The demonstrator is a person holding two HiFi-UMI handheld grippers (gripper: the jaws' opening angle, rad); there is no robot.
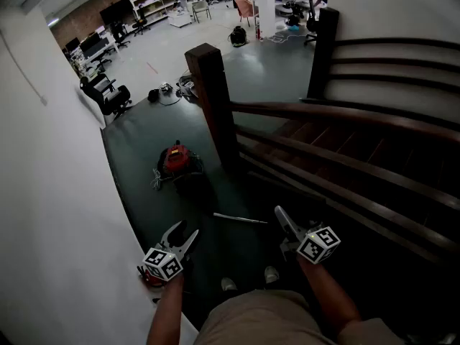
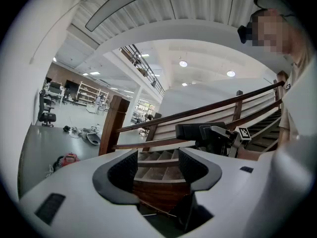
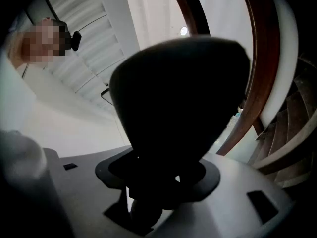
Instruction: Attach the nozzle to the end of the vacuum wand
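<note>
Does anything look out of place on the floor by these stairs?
Yes. A thin metal wand lies loose on the floor beside the stairs, and cord sprawls beside the red vacuum beyond it; both could trip someone.

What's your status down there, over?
Left gripper open, empty. Right gripper shut on black nozzle. Wand on floor, nozzle not attached. Stair railing close right.

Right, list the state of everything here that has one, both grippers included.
left gripper, open, nothing between its jaws.
right gripper, closed on the nozzle.
nozzle, held in the air, not on the wand.
wand, lying flat on the floor, apart from the nozzle.
red vacuum, sitting on the floor, untouched.
</note>
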